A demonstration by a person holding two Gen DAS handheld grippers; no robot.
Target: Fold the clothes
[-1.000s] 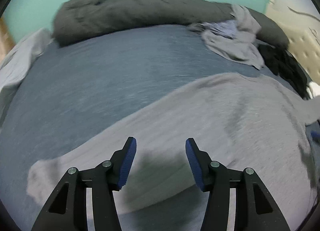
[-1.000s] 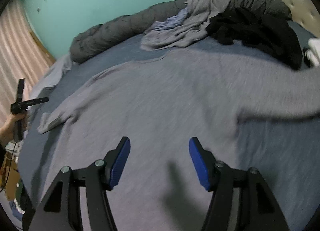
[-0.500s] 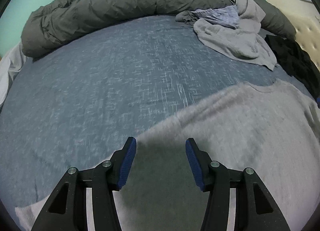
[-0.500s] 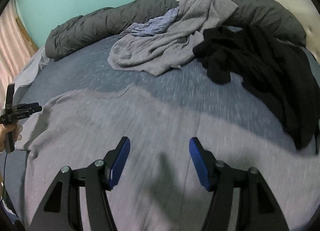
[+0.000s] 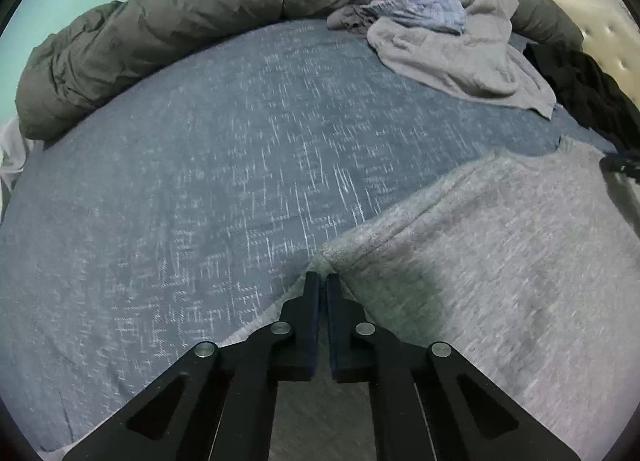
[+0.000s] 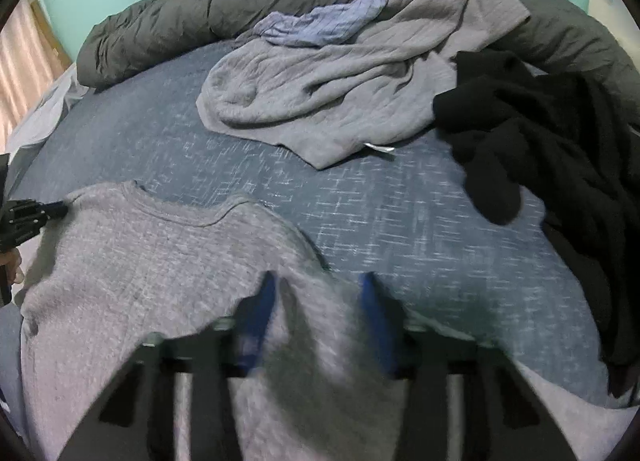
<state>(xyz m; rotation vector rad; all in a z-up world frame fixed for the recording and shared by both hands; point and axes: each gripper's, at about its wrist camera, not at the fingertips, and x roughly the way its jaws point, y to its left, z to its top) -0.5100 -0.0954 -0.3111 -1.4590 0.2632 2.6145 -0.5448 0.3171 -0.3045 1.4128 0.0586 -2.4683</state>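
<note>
- A grey sweater (image 6: 132, 261) lies spread flat on the blue-grey bed (image 5: 200, 201), neckline toward a rolled dark duvet (image 5: 200, 17) along the far edge.
- The left claw (image 5: 322, 279), pads pressed together, pinches the sweater's shoulder edge.
- The right claw (image 6: 320, 297), blurred, is closing with the sweater's other shoulder between its blue pads, not yet gripped.
- Beyond lie a crumpled grey garment (image 6: 340, 81), a light blue cloth (image 6: 320, 23) and a black heap (image 6: 540, 141).
</note>
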